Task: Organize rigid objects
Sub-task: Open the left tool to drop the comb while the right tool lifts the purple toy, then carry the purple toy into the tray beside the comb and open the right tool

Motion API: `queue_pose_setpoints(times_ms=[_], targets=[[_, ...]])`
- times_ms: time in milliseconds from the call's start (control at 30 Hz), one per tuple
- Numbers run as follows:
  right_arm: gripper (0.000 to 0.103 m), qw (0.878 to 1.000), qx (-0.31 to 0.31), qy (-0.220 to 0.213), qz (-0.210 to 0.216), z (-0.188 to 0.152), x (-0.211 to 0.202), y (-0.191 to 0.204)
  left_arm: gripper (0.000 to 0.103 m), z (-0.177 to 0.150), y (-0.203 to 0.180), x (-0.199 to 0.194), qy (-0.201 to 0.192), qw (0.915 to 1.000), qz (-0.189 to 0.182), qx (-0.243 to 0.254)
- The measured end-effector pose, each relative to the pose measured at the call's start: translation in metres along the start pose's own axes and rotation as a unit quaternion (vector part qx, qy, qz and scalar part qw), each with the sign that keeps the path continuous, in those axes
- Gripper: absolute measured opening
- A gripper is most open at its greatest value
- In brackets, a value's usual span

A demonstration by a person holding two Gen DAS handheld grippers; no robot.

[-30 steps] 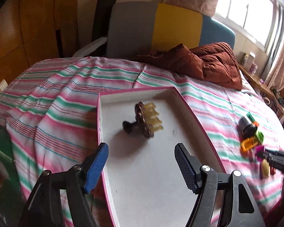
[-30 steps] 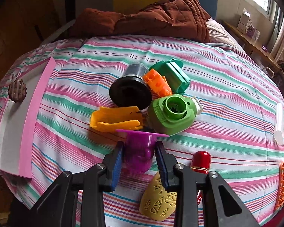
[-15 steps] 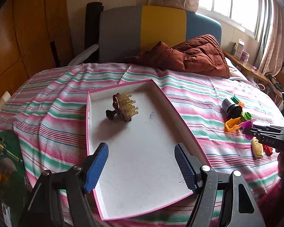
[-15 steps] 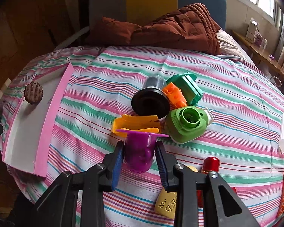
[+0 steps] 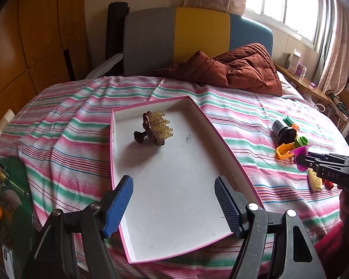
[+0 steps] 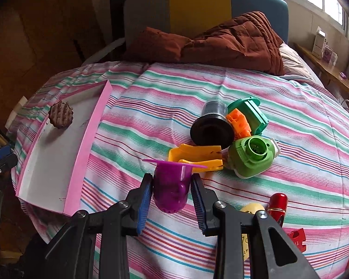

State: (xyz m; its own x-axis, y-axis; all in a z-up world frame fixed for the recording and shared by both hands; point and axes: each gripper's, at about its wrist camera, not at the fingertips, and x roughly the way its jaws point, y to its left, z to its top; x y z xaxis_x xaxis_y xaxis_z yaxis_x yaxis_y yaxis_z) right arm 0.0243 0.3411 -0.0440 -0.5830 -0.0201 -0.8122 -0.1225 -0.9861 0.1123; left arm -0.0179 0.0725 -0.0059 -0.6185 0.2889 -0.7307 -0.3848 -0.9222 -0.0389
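My right gripper is shut on a purple flanged cup, lifted a little above the striped bedspread; the purple cup and the right gripper also show at the right of the left wrist view. Behind it lie a yellow piece, a black cylinder, an orange block, and two green pieces. My left gripper stands open over the near end of a pink-rimmed white tray. A brown scalp brush lies in the tray's far end.
A red lipstick, a cream piece and a small red block lie by the right gripper. A rust-coloured quilt is piled at the head of the bed. The tray's near end overhangs the bed edge.
The left gripper has drawn back from the tray, so the brush looks farther away. The right gripper has lifted the purple cup off the bedspread and carried it slightly away from the pile.
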Motion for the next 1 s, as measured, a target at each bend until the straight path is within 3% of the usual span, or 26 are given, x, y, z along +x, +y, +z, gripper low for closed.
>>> queue_pose_setpoints(times_ms=[400,667,1000], targets=[[0.033,0.996,-0.058,-0.024,0.059,0.03,-0.013,0.075,0.073,-0.007,0.017,0.001,0.005,0.9997,0.001,-0.022],[0.033,0.99,-0.11,-0.013,0.088,0.04,0.003,0.135,0.073,-0.013,0.04,0.003,0.01,0.9986,0.006,-0.051],[0.033,0.985,-0.14,0.02,0.097,0.048,0.035,0.177,0.073,-0.022,0.079,-0.002,0.01,0.9947,0.027,-0.098]])
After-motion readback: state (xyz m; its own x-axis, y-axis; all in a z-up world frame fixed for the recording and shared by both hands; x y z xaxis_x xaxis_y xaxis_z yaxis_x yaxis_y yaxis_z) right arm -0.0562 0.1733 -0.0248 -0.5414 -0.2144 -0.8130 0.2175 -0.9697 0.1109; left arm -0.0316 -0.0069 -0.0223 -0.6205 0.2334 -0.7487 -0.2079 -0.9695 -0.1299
